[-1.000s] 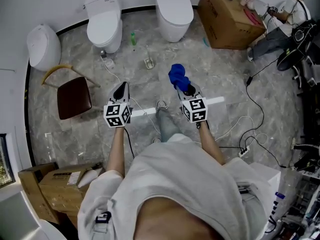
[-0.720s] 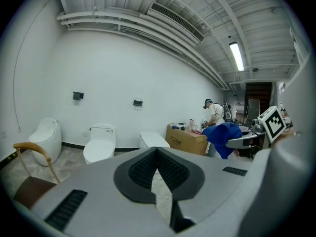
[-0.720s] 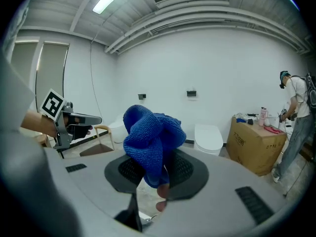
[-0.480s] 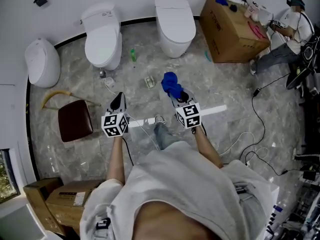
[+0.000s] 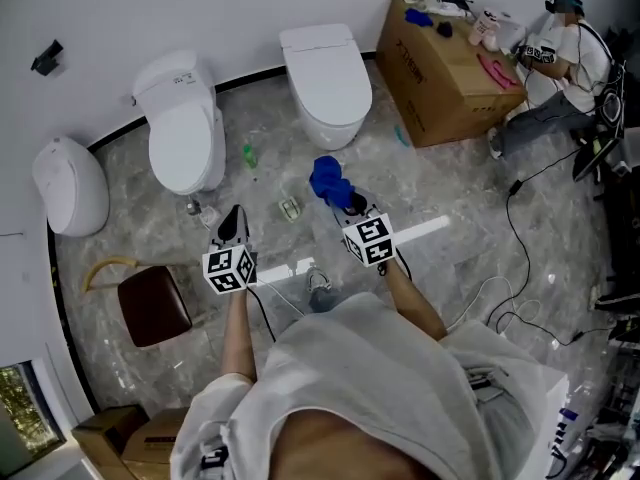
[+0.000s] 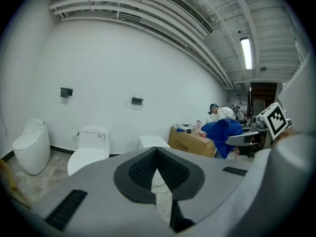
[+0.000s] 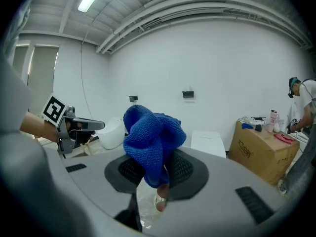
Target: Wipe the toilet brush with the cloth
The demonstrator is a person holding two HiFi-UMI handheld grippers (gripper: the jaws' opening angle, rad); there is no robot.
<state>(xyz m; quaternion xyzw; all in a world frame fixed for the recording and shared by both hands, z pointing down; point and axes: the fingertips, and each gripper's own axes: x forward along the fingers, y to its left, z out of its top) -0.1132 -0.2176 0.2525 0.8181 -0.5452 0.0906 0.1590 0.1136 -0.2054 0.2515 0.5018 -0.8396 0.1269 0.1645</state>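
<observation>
My right gripper (image 5: 345,200) is shut on a bunched blue cloth (image 5: 328,180), held up in front of me. In the right gripper view the cloth (image 7: 150,132) bulges out over the pads and hides the fingertips. My left gripper (image 5: 235,214) is held level beside it, to the left. Its jaws meet at the tip (image 6: 157,154) with nothing between them. From the left gripper view the cloth (image 6: 222,131) shows at the right. I cannot make out a toilet brush in any view.
Two white toilets (image 5: 183,128) (image 5: 324,80) stand at the wall ahead, a third (image 5: 68,183) far left. A green bottle (image 5: 249,154) and a small object (image 5: 290,208) lie on the marble floor. A brown chair (image 5: 153,304), a cardboard box (image 5: 445,63), cables and a seated person (image 5: 555,63) surround me.
The floor has slid down through the head view, and the toilets now lie closer to both grippers. The cloth stays gripped in the right gripper; the left stays shut.
</observation>
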